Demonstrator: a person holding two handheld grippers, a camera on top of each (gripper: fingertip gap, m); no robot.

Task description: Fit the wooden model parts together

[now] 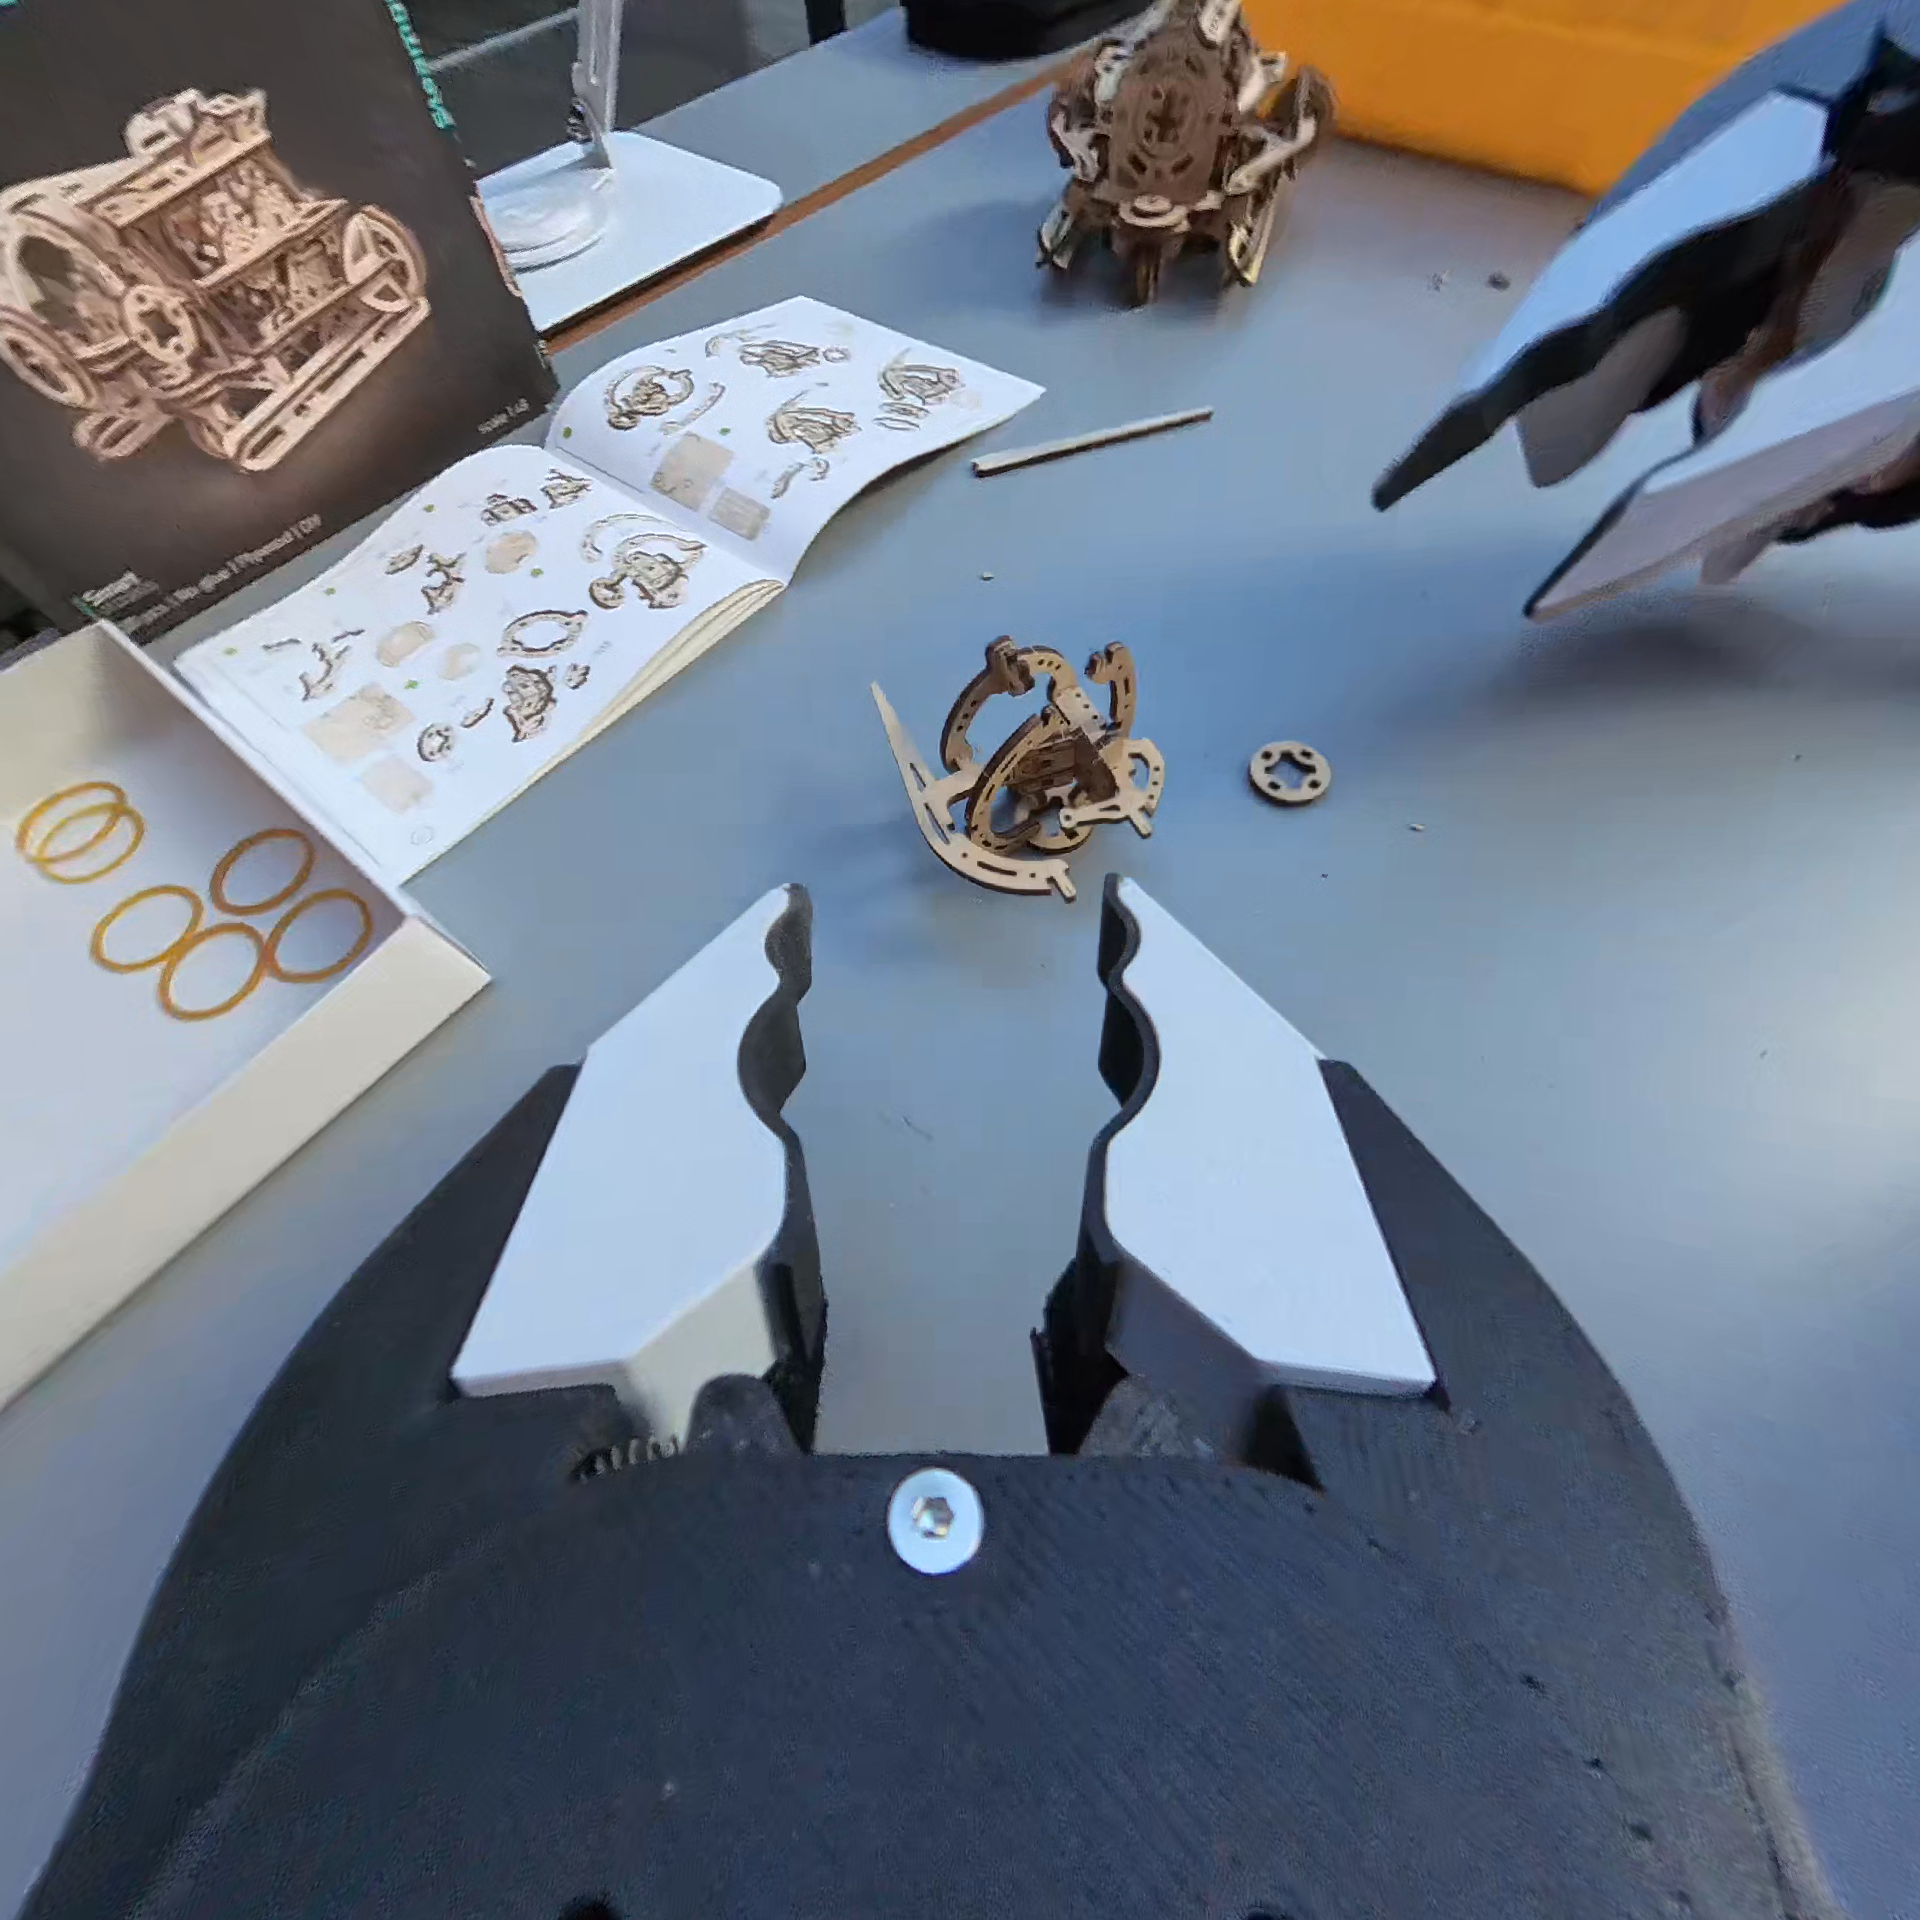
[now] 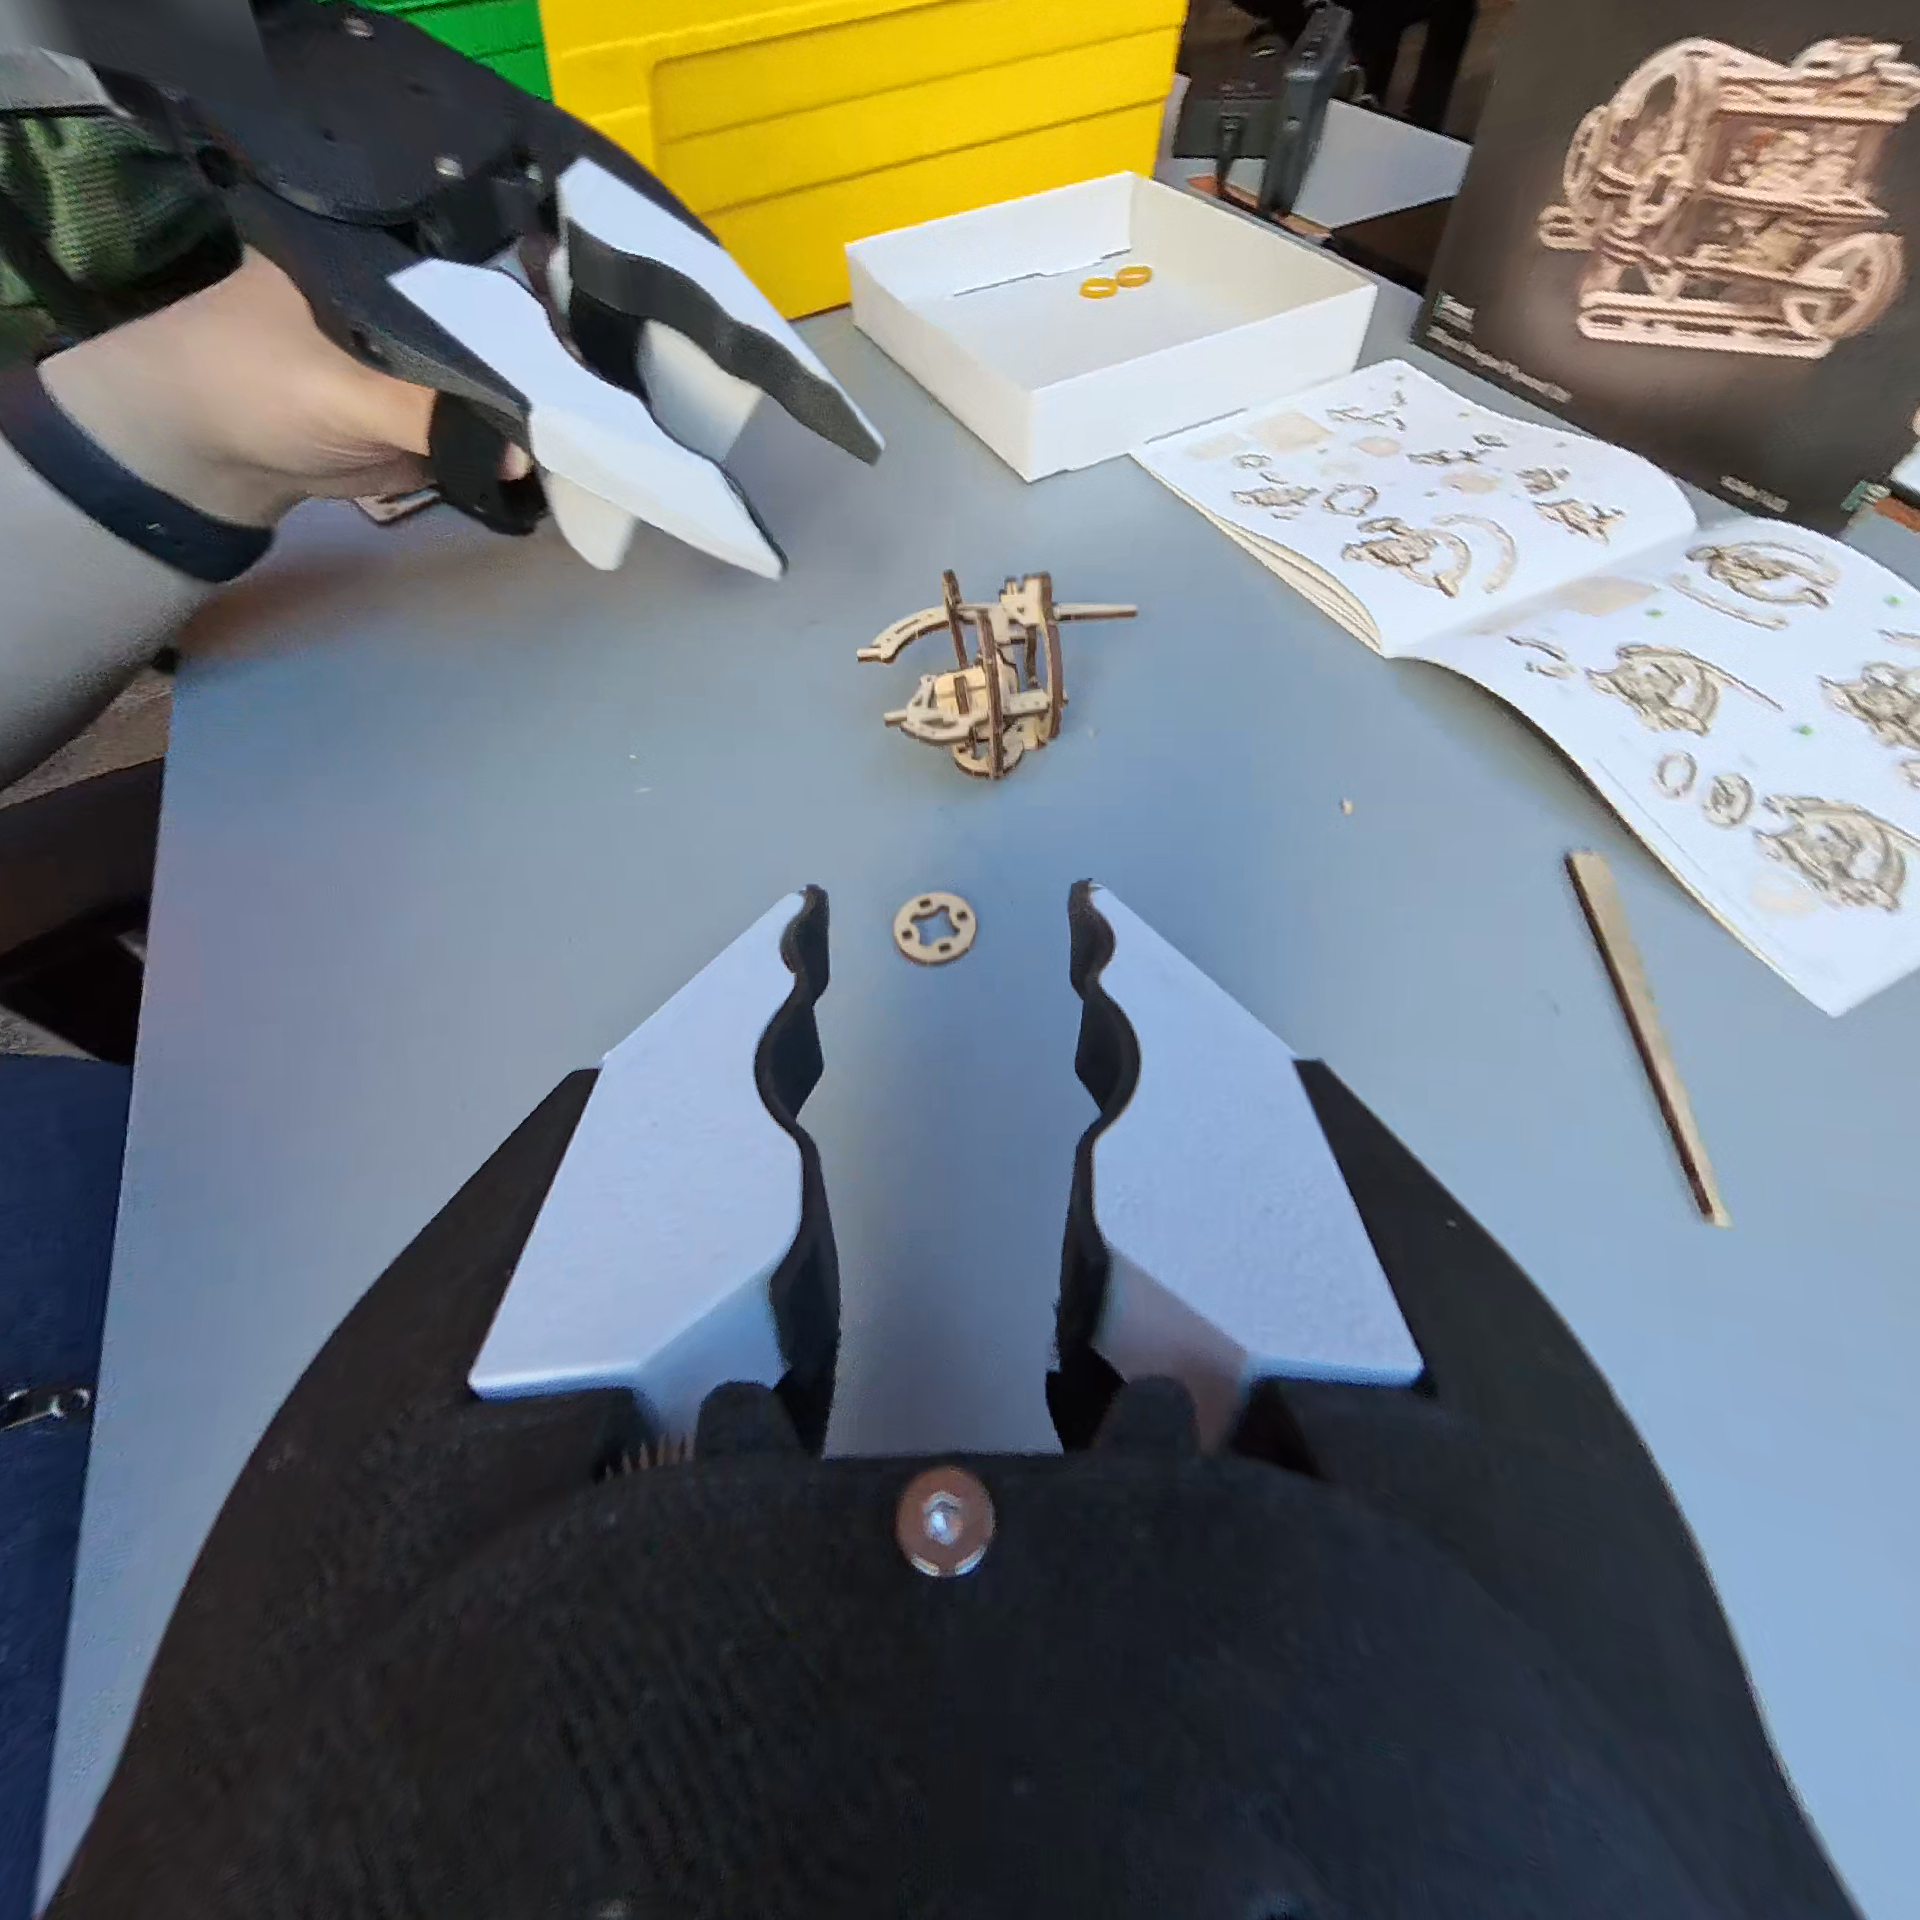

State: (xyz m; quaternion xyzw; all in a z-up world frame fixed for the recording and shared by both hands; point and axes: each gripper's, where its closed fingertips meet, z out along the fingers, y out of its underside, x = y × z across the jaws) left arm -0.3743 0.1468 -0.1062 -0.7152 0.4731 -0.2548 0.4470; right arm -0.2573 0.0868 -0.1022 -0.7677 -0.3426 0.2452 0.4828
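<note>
Right wrist view: the right gripper (image 2: 940,899) hangs over the grey table (image 2: 416,935), fingers apart and empty, with the small wooden ring (image 2: 934,928) lying flat just between its tips. Straight ahead, beyond the ring, stands the part-built wooden assembly (image 2: 977,681). The left gripper (image 1: 951,899), fingers also apart, faces that assembly (image 1: 1023,769), so the right is nearer the ring.

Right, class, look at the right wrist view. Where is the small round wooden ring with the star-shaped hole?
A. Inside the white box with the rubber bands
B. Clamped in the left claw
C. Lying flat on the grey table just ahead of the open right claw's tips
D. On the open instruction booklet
C: the wooden ring lies flat on the grey table, just beyond the tips of the open right claw, touching neither finger.
</note>
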